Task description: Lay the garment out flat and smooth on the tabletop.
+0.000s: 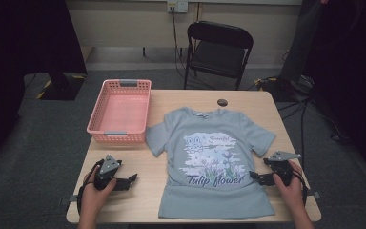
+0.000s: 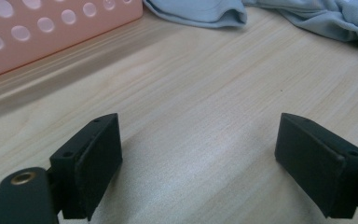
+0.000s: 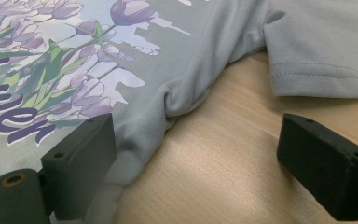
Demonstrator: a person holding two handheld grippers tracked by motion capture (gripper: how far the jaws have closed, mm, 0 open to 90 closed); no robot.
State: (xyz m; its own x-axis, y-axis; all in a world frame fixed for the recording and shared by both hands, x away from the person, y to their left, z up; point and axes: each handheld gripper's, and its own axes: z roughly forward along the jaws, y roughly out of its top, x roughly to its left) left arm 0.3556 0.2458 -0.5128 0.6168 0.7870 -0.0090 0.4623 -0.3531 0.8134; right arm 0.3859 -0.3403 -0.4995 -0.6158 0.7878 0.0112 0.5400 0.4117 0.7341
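From above, a grey T-shirt (image 1: pixel 214 164) lies spread flat, front up, on the right half of the wooden table (image 1: pixel 143 191), its collar toward the far edge and its hem near the person's side; the print shows tulips and the words "Tulip flower"; a pink plastic basket (image 1: pixel 120 110) stands at the far left corner, just beside the shirt's left sleeve; a folding chair (image 1: pixel 218 50) stands beyond the table; the left tool (image 1: pixel 129 180) rests on bare wood, apart from the shirt's left edge, held in the person's left hand (image 1: pixel 95 191); the right tool (image 1: pixel 255 176) sits at the shirt's right edge, below the sleeve, held in the right hand (image 1: pixel 288 183).

In the left gripper view, the jaws stand wide apart over bare table (image 2: pixel 200 116) with nothing between them; the basket wall (image 2: pixel 51 32) shows at the upper left and the shirt's cloth (image 2: pixel 200 11) along the top.

In the right gripper view, the jaws are spread wide; one jaw lies at the shirt's side edge (image 3: pixel 140 135), where the cloth is slightly puckered, the other over bare wood (image 3: pixel 223 163); the sleeve (image 3: pixel 326 51) lies at the upper right.
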